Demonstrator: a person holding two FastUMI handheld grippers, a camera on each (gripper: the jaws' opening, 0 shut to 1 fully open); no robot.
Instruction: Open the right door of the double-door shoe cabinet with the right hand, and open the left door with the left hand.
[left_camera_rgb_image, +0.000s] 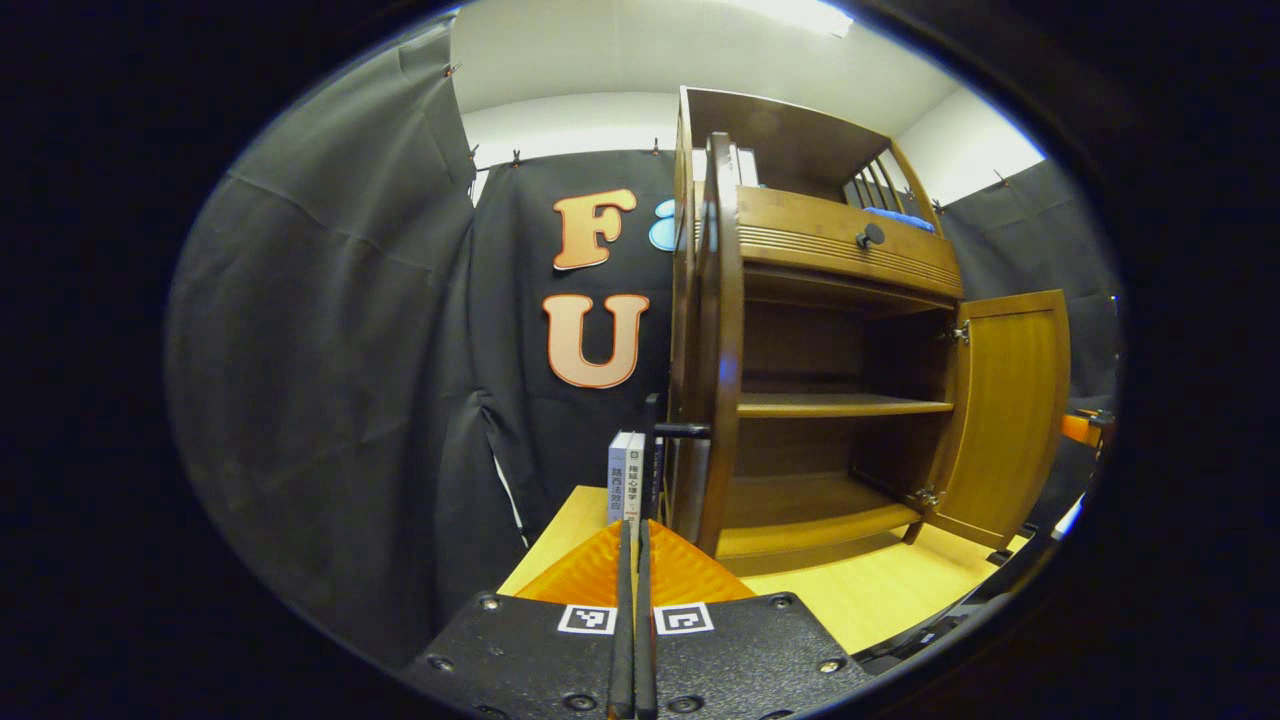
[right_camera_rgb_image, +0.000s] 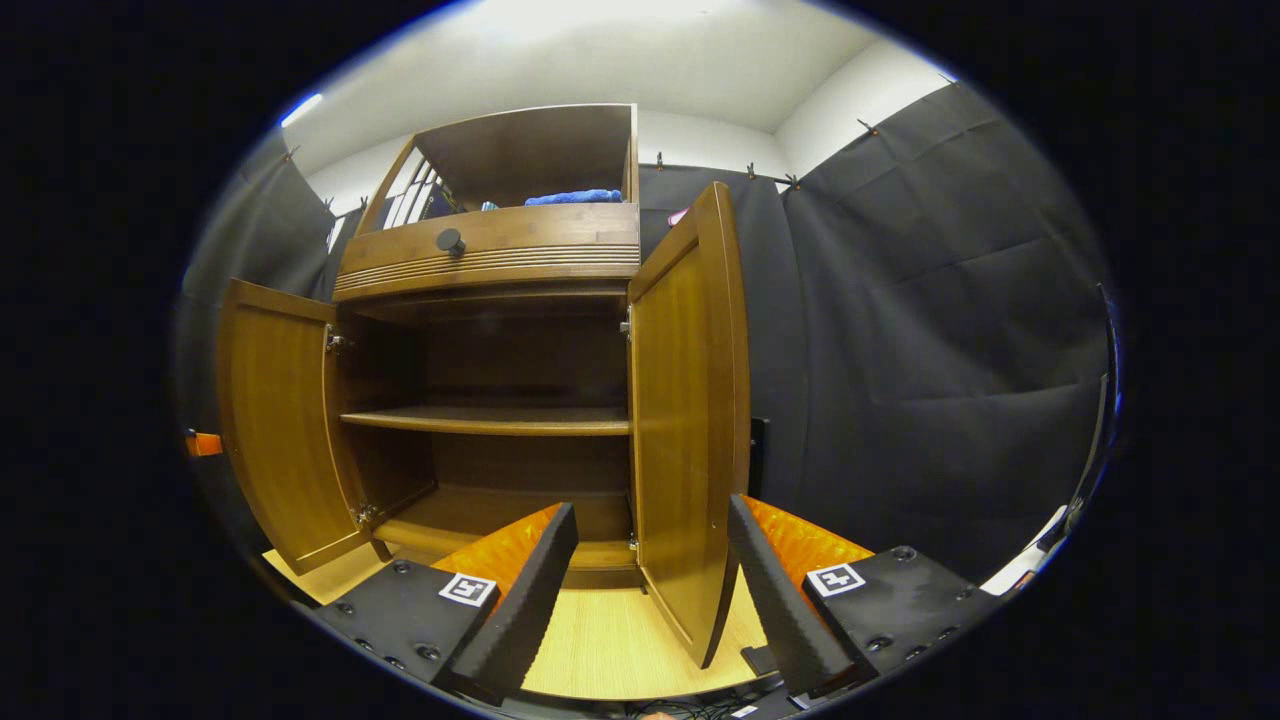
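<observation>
Both doors open: left door (left_camera_rgb_image: 722, 340) edge-on just ahead of pinched-together left gripper (left_camera_rgb_image: 633, 560); right door (right_camera_rgb_image: 690, 420) upright between spread right gripper (right_camera_rgb_image: 650, 590) fingers, untouched.

The left gripper (left_camera_rgb_image: 633, 640), seen in front of the cabinet (left_camera_rgb_image: 820, 330), has a matte black body with round screws near its edges, two small square black-and-white markers and a ribbed orange wedge ahead of them. The right gripper (right_camera_rgb_image: 650, 590) has the same speckled black blocks, screws, one marker per side and glossy orange ribbed parts.
</observation>
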